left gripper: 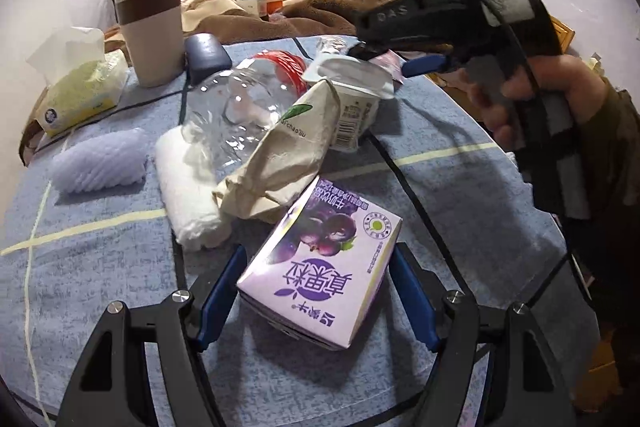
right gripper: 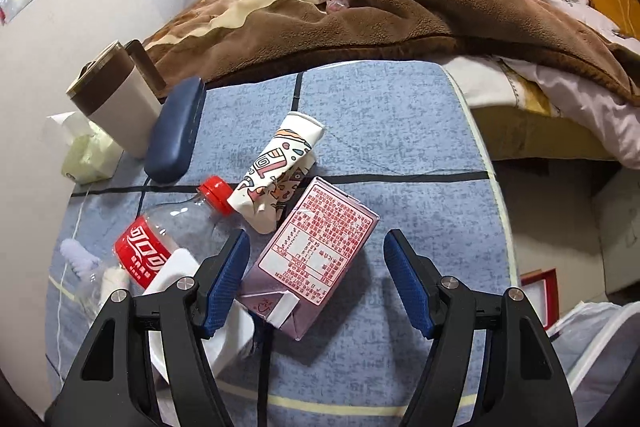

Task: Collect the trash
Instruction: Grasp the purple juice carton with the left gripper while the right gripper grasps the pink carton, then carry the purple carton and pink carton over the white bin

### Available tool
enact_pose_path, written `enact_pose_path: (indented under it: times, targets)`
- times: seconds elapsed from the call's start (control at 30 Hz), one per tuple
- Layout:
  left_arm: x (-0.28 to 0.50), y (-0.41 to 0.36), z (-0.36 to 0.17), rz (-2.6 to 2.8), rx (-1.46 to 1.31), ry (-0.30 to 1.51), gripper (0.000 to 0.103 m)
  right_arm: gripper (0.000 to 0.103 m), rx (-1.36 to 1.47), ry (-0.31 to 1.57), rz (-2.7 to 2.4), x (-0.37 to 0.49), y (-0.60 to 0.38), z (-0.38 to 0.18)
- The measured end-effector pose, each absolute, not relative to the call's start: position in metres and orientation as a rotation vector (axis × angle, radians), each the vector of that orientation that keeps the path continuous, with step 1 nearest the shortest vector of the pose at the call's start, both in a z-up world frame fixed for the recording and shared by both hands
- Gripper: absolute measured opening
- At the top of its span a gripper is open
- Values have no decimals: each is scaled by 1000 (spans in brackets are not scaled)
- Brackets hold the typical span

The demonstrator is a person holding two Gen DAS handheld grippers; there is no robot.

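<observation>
Now my left gripper (left gripper: 316, 295) wide open around carton (left gripper: 320, 267), pads not touching; cup (left gripper: 276, 147) at 12 o'clock. Right gripper (right gripper: 316, 287) open, holding nothing. Risk: carton lies skewed, pads may twist it out

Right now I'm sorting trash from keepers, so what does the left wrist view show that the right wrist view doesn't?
Only the left wrist view shows the purple blueberry carton between the open left hand-held gripper, the yogurt cup's print and the crumpled beige cup.

Only the right wrist view shows the pink carton and patterned paper cup.

Both show the cola bottle, tissue pack, mug and blue case.
</observation>
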State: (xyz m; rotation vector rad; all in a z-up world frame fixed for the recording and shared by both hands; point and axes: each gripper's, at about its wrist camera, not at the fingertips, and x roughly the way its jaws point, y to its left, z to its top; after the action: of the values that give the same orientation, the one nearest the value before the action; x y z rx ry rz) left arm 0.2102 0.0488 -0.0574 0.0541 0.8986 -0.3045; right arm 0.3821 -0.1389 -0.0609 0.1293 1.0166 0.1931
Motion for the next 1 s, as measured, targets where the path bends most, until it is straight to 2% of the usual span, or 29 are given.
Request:
enact_pose_path:
  times: [0.13,0.23,0.43,1.0]
  targets:
    - [213,52,-57,-279,55,885,75,64,235,1056,249,388,-138,-72]
    - [214,56,-59,-281,31,897,70,48,249,1039,280,385,-134,-70]
    - [210,61,-58,-292,-22,902,68,39,186,1007,261,378,-131,-63]
    - [186,55,-50,-257,-47,882,65,38,183,943,225,325,-181,-47]
